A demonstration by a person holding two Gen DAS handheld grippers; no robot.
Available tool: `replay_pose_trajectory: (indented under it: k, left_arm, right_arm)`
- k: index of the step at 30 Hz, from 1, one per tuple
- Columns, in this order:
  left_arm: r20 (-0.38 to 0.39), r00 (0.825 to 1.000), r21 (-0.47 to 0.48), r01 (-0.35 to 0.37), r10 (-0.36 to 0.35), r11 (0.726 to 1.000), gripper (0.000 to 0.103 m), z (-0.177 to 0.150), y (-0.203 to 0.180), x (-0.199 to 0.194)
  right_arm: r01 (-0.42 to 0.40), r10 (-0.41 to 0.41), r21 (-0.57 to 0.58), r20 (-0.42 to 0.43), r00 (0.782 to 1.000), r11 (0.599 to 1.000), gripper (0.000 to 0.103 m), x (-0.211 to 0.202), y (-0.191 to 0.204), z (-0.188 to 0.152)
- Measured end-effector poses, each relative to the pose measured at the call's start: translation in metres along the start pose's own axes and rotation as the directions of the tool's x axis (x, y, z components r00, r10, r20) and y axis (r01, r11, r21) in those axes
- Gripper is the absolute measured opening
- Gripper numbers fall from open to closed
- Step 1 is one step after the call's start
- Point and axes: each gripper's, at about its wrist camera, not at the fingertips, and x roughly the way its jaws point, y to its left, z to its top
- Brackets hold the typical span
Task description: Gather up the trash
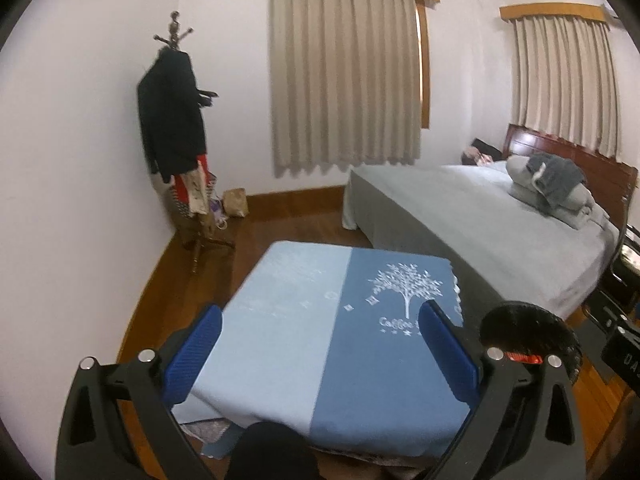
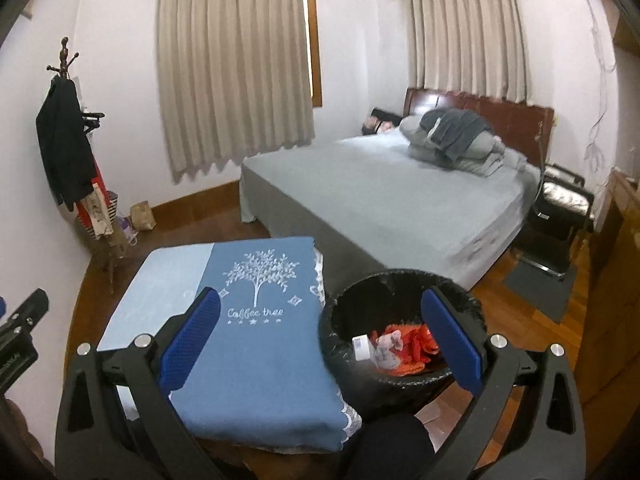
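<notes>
Trash (image 2: 394, 346) lies in the bin (image 2: 404, 280) beside the table (image 2: 260, 344); both grippers (image 1: 320, 344) (image 2: 320, 340) gape empty, likely awaiting another piece.

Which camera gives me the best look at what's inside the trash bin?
The right wrist view: the bin shows its whole opening, with a white box and red scraps inside. The left wrist view catches only part of its rim behind a finger.
</notes>
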Motion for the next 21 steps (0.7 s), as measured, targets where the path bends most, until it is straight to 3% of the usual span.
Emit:
replay_pose_trajectory:
  k: [13,21]
  left_arm:
    - [0.055,0.998,-0.034,0.006,-0.004,0.999,0.097,-0.002,0.017,-0.032]
    - [0.061,0.998,-0.033,0.000,0.002,0.999,0.097,-0.001,0.020,-0.030]
  right_arm:
    - [0.013,-0.013,0.012,0.021,1.000,1.000,0.098,-0.019,-0.001,-0.010]
    - [0.021,-0.021,0.009,0.024,0.999,1.000,0.098,-0.019,0.001,-0.012]
